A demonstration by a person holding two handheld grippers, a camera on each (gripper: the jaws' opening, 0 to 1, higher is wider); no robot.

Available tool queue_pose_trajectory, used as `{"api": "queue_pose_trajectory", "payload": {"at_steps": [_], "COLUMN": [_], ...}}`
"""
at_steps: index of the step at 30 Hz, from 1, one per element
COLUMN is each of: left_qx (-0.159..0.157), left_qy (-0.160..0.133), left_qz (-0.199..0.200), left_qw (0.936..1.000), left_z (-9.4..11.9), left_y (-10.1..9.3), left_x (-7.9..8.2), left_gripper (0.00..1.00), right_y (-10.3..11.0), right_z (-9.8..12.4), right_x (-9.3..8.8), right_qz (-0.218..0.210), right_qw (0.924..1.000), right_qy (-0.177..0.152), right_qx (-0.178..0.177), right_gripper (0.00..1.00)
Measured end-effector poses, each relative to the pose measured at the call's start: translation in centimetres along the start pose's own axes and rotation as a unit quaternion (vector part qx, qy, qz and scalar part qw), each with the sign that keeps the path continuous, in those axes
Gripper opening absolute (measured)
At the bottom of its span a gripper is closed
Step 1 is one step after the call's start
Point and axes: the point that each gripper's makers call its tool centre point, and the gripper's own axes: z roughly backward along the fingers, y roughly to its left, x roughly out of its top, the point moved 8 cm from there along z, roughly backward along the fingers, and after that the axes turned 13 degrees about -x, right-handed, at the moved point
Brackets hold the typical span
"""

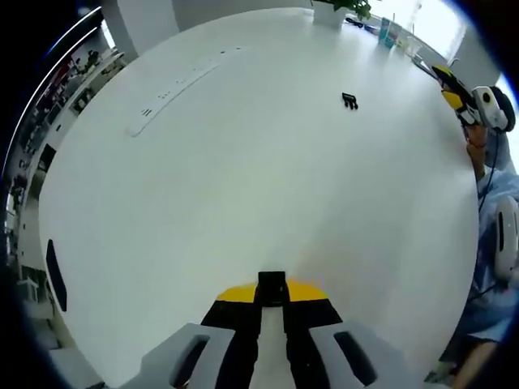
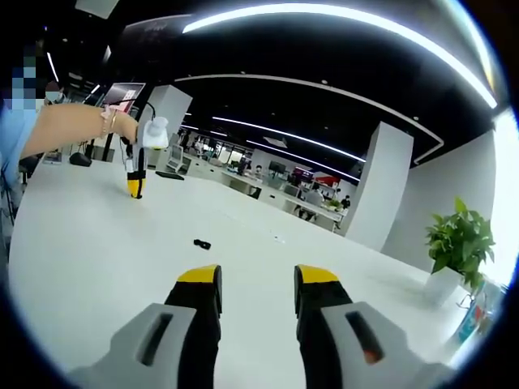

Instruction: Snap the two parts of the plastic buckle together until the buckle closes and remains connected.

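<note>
White table (image 1: 243,162) — left gripper (image 1: 272,293) pinches a buckle piece (image 1: 272,285), another piece (image 2: 202,244) lies beyond the spread right gripper (image 2: 258,279).

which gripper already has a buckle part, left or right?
The left gripper: its jaws are shut on a black buckle part. The right gripper is open; the other buckle part lies loose on the white table.

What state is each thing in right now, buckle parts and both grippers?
Left gripper: shut on a black buckle part at its jaw tips.
Right gripper: open, empty, above the table.
Second buckle piece: lying loose on the white table, not connected.
Potted plant: upright at the table's end.
</note>
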Motion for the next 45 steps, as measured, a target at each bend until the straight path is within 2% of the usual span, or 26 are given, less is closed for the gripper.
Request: {"api": "queue_pose_trajectory", "payload": {"at_steps": [19,29,37,45], "left_qx": [-0.006,-0.010,-0.013,-0.018], "left_qy": [0.030,0.038,0.041,0.047], "left_qz": [-0.010,-0.013,-0.025,-0.045], "left_qw": [0.9995,0.9992,0.9988,0.9977], "left_z": [-0.4,-0.3,-0.4,-0.6], "left_y": [-2.3,-2.8,-4.4,-6.3], "left_x": [-0.4,-0.7,-1.5,-2.6], "left_gripper": [0.08,0.08,0.08,0.08], "right_y": [-0.4,-0.4,-0.2,-0.5], "right_z": [-0.7,-0.9,-0.7,-0.2], "right_x": [-0.1,-0.1,-0.1,0.2], "right_qz": [-0.010,-0.012,-0.007,-0.004], "right_qw": [0.9999,0.9999,0.9999,0.9999], "right_qy": [-0.005,-0.005,-0.004,-0.012], "right_qx": [0.004,0.006,0.006,-0.010], "right_gripper": [0.33,0.32,0.32,0.32]}}
